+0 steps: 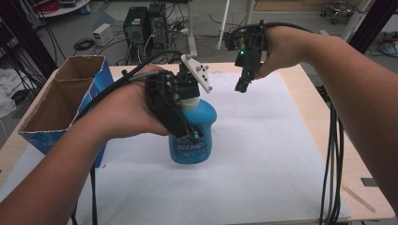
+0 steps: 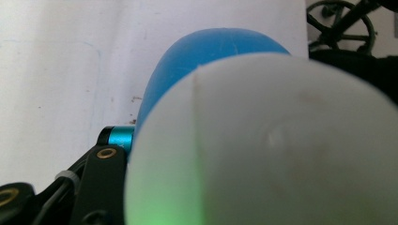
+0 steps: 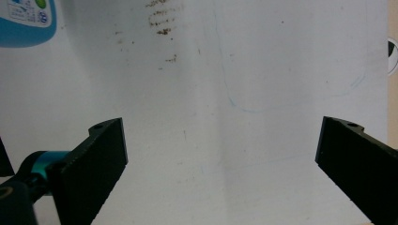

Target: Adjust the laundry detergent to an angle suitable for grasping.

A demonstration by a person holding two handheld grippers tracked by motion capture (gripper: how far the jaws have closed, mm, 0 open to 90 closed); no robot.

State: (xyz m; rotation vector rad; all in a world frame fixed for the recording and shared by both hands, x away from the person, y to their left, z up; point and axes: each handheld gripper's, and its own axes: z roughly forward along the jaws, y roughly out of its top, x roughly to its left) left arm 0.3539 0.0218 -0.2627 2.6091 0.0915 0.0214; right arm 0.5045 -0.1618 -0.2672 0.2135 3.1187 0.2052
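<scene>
So the left gripper [image 1: 180, 117] is clamped around the upper part of the blue bottle [image 1: 192, 136], right up by its white cap [image 2: 263, 145], and the bottle sits upright near the middle of the white sheet [image 1: 263, 154] covering the table [image 1: 314, 93]. In the left gripper view the cap sits right up against the lens, so the hold looks high and close. The right gripper [image 1: 244, 77] hangs above the far part of the sheet, well apart from the bottle, jaws spread wide with nothing between them. My guess is the bottle is headed for the open cardboard box [image 1: 61, 93] at the left edge. If so, I'd keep the squeeze firm since that round plastic probably wants to twist, lift straight up before swinging left, and keep it upright so the heavy bottom doesn't swing. Room-wise, the sheet is bare to the right and near side, so lots of space there. The tight spot is the box's near wall, just beside the left hand, plus the cable [image 1: 126, 75] trailing over the wrist. Clear the rim first, then lower in.
</scene>
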